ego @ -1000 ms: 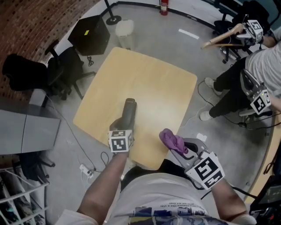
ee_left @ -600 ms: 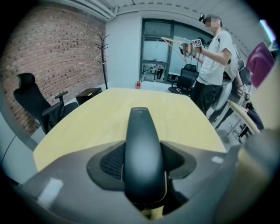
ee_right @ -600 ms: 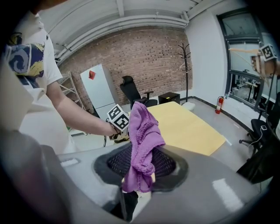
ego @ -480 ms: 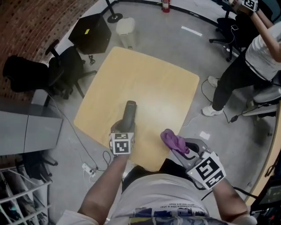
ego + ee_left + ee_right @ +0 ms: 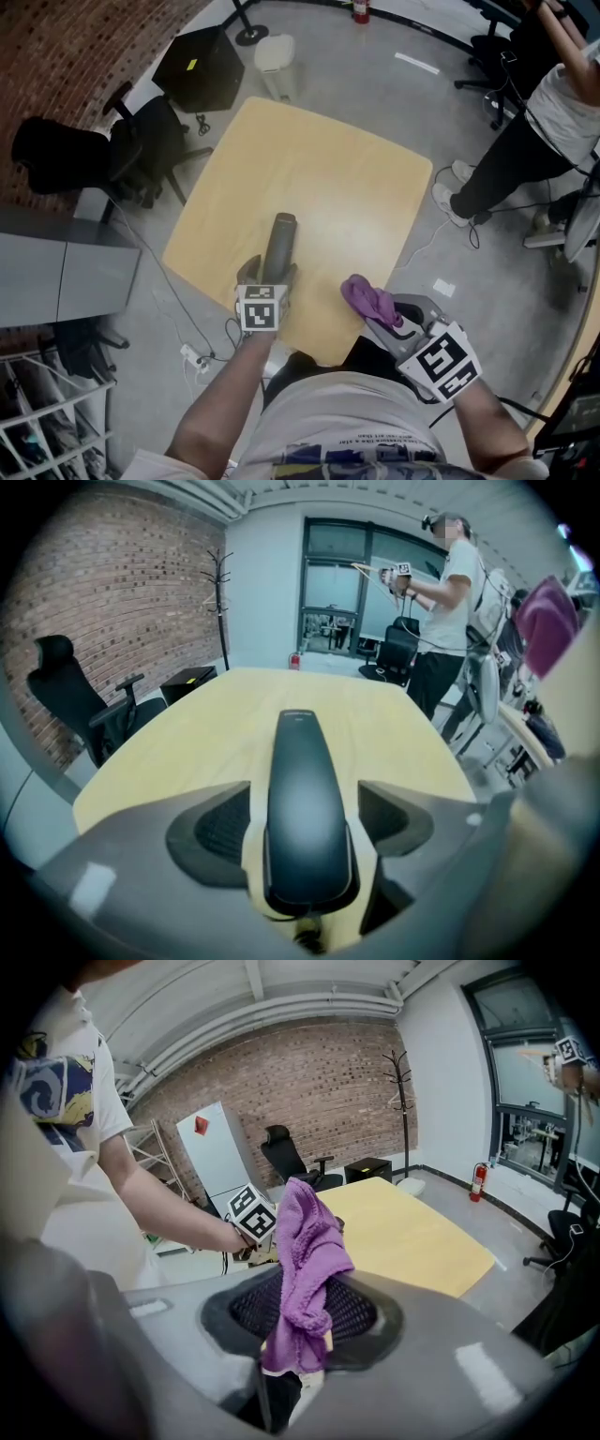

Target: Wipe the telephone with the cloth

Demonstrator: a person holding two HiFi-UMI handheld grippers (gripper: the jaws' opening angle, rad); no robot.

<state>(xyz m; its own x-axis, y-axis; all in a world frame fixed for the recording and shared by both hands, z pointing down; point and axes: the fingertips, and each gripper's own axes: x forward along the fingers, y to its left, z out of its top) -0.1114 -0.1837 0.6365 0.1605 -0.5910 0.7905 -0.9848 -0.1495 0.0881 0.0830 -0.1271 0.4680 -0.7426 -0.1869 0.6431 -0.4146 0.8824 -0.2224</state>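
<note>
On pale wooden table [image 5: 319, 187], near its front edge, lies long black plastic telephone handset [image 5: 279, 242]. L gripper [image 5: 269, 274] jaws just opened, spread w/ handset loose btwn. R gripper [image 5: 389, 323], just off table's front edge, pinches crumpled purple cloth [image 5: 368, 300]. Risk: unheld handset prob. skids when wiped.

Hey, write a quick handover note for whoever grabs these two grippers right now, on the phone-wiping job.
Left gripper: open, jaws just opened wider; the telephone lies on the table between them, pads off it.
Right gripper: shut on the purple cloth, held up, apart from the telephone.
Done: cloth gripped, telephone lying flat.
To do: bring cloth to telephone and wipe; whether any is wiped cannot be told.
</note>
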